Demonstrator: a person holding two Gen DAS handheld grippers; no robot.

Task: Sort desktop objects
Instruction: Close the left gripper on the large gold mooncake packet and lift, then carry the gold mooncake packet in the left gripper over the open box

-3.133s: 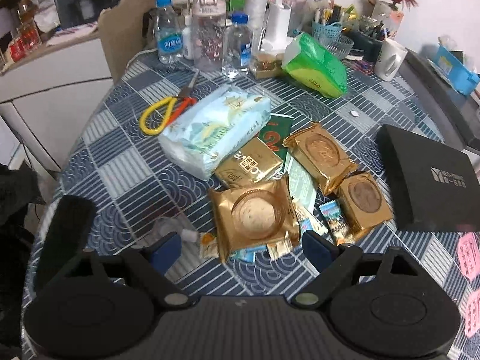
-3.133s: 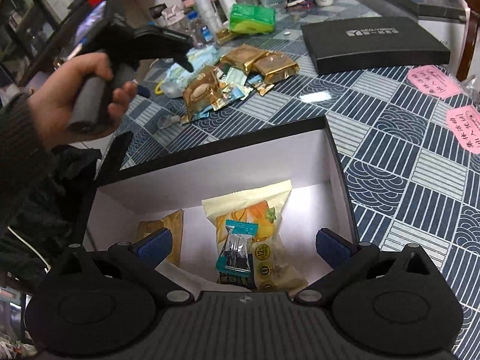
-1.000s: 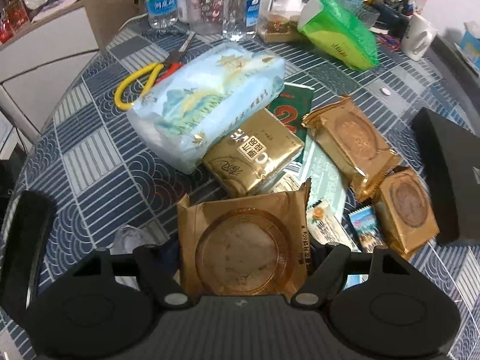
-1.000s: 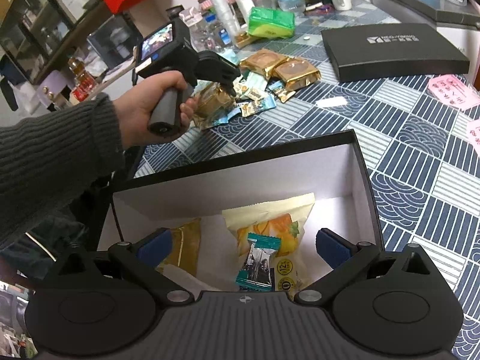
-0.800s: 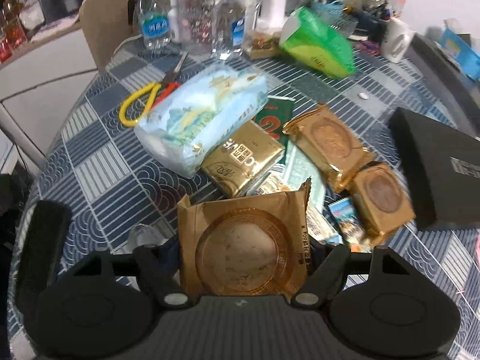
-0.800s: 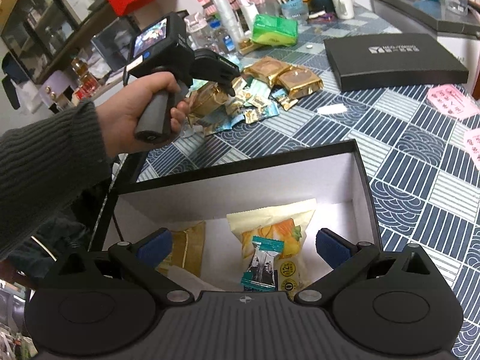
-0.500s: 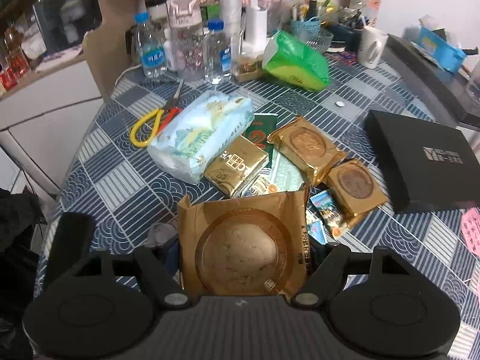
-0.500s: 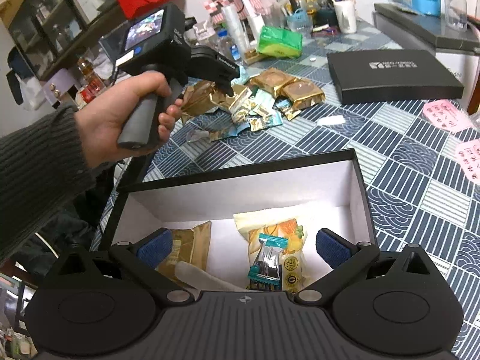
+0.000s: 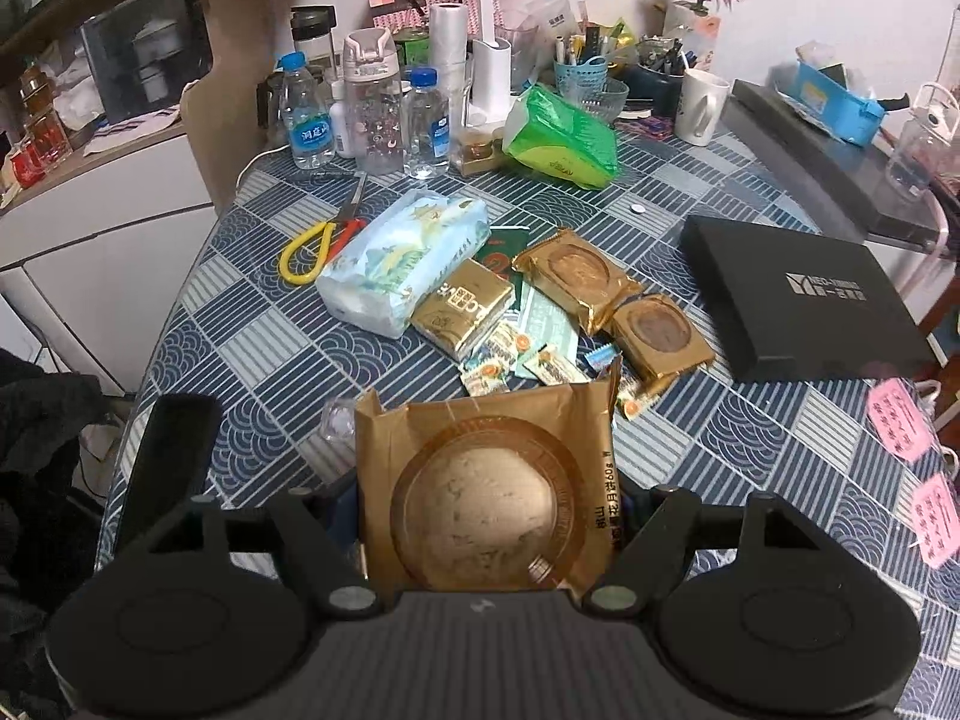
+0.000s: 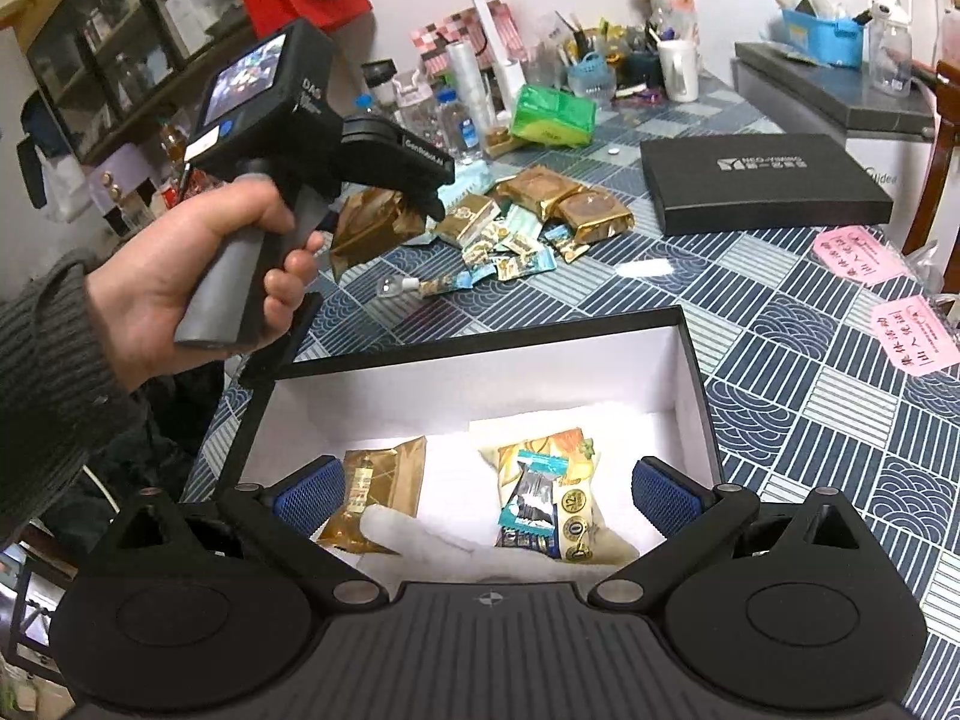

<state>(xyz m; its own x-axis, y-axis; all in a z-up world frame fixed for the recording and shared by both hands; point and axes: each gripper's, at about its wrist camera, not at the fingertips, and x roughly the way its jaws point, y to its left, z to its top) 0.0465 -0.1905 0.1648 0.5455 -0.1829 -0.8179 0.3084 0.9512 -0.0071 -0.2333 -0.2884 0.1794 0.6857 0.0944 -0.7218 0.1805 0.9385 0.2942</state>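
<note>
**Left tongs lifting a gold pastry pack, right tongs wide open over the box**

So the left tongs (image 9: pixel 487 501) are clamped on a gold foil pack with a round pastry inside (image 9: pixel 486 492), held up off the blue patterned table (image 9: pixel 252 324). From the right wrist view you can see the same pack (image 10: pixel 372 225) hanging in the air, with a hand (image 10: pixel 198 282) in a grey knit sleeve on the grip.

The rest of the snack pile is further back on the table: two more gold round-pastry packs (image 9: pixel 579 276) (image 9: pixel 660 333), a gold rectangular packet (image 9: pixel 465 312), some small sachets (image 9: pixel 510 360), and a pale blue tissue pack (image 9: pixel 402 258) next to yellow-handled scissors (image 9: pixel 312 246).

Right tongs (image 10: pixel 486 489) are spread wide with nothing in them, sitting above the open black box with white lining (image 10: pixel 480 384). Inside it there's a brown-gold packet (image 10: pixel 378 486) on the left and a yellow snack bag (image 10: pixel 552 456) with a teal-edged sachet (image 10: pixel 534 495) on top. The flat black lid (image 10: pixel 762 180) lies well apart.
</note>
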